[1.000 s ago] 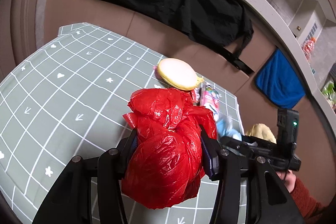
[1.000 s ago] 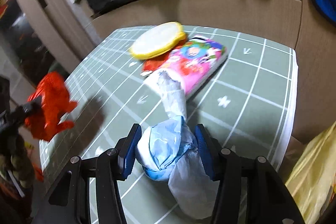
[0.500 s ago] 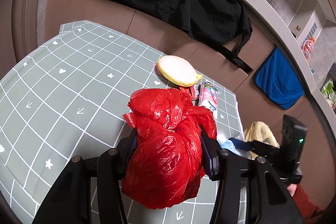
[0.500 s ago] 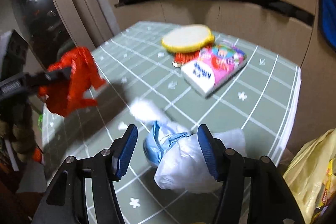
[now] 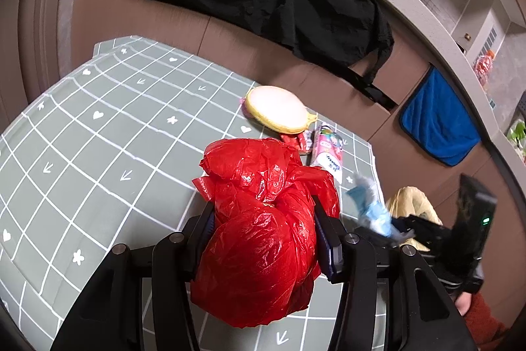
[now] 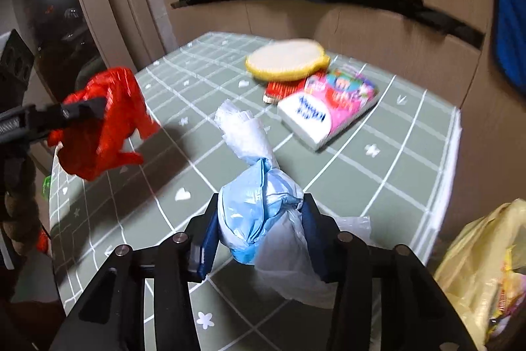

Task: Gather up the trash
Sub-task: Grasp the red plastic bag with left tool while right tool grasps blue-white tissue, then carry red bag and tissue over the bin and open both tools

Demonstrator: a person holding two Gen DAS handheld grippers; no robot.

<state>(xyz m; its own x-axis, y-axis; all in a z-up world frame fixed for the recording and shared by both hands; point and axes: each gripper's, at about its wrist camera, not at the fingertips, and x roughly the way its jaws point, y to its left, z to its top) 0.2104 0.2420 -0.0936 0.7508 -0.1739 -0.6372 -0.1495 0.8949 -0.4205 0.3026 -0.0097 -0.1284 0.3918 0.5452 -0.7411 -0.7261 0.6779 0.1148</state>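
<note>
Two crumpled bags: left gripper [image 5: 263, 236] clamps the red bag [image 5: 263, 226]; right gripper [image 6: 259, 232] is closing on the blue-white bag [image 6: 263, 203].

Right gripper [image 6: 261, 221] closing, blue-and-white plastic bag bundle [image 6: 263, 213] between pads, twisted white end up. Left gripper [image 6: 83, 107] at left clamps red plastic bag [image 6: 102, 124]. On green grid tablecloth [image 6: 394, 160]: tissue pack [image 6: 325, 107], yellow-rimmed lid [image 6: 286, 58].

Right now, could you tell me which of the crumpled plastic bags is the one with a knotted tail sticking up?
The pale blue and white bag between the closing right tongs; its twisted white tail stands upward. The red bag in the left tongs is just a rounded bundle.
</note>
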